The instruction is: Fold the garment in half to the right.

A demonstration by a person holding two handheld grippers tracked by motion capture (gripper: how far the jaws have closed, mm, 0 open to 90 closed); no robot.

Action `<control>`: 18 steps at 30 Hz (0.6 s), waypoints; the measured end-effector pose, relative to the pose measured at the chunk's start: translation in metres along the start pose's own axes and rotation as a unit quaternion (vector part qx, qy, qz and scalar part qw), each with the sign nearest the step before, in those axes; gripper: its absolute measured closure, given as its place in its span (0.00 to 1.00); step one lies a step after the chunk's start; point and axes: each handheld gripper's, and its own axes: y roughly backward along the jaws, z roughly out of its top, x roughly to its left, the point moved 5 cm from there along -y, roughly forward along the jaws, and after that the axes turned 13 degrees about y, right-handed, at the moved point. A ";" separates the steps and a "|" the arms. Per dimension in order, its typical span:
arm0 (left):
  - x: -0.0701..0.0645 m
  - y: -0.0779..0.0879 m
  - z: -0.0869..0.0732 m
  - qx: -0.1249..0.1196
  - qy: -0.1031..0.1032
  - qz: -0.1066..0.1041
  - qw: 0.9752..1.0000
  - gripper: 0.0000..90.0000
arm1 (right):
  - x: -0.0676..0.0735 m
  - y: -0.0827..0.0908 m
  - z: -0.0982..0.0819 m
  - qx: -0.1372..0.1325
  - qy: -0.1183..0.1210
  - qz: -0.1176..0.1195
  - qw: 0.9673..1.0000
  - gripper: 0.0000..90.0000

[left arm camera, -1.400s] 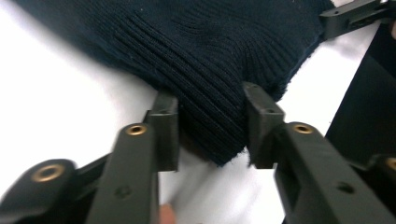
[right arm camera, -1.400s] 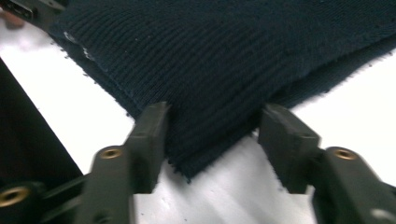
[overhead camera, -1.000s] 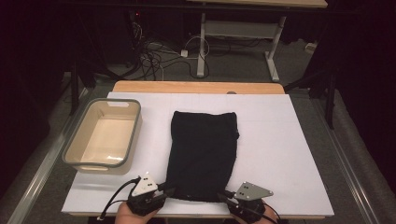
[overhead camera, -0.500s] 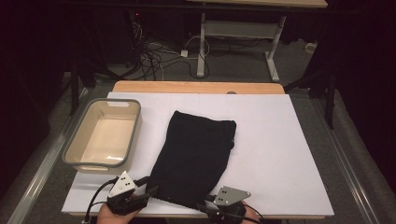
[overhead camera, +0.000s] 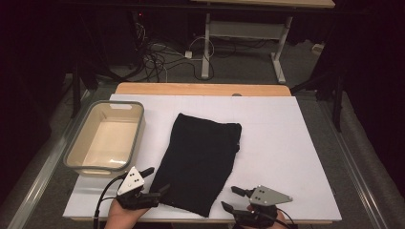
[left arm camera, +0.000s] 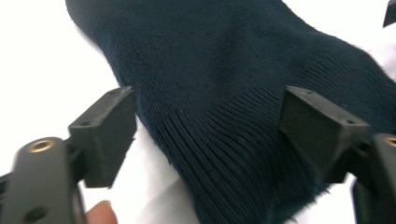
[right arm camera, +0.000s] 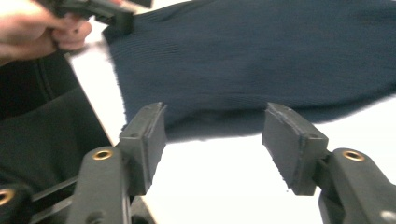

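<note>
A dark knitted garment lies folded and slanted on the white table top, its ribbed hem toward me. My left gripper is at the hem's left corner. In the left gripper view its jaws have just been opening and stand wide, with the ribbed hem lying loose between them. My right gripper sits just right of the hem near the front edge. Its jaws have also been opening, with nothing between them and the garment's edge just beyond the tips.
A shallow beige bin with a grey rim stands empty at the left of the table. Bare white surface lies right of the garment. Behind the table are a wooden edge, floor cables and another desk's legs.
The garment's near end has swung left, so it now lies slanted. Both grippers, shut on the hem corners before, have opened and let go. The right one has drawn back off the cloth.
</note>
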 end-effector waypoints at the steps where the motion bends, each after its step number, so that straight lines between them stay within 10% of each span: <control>1: 0.000 -0.003 0.002 -0.002 -0.001 0.000 1.000 0.16 | -0.004 0.003 -0.002 -0.002 -0.004 -0.007 1.000 0.42; 7: -0.001 -0.012 0.008 -0.009 -0.005 -0.007 1.000 0.10 | -0.037 0.029 -0.017 -0.016 -0.023 -0.073 0.997 0.30; 18: 0.005 -0.023 0.009 0.012 0.015 0.006 1.000 0.00 | -0.088 0.079 -0.046 -0.023 -0.073 -0.185 0.980 0.02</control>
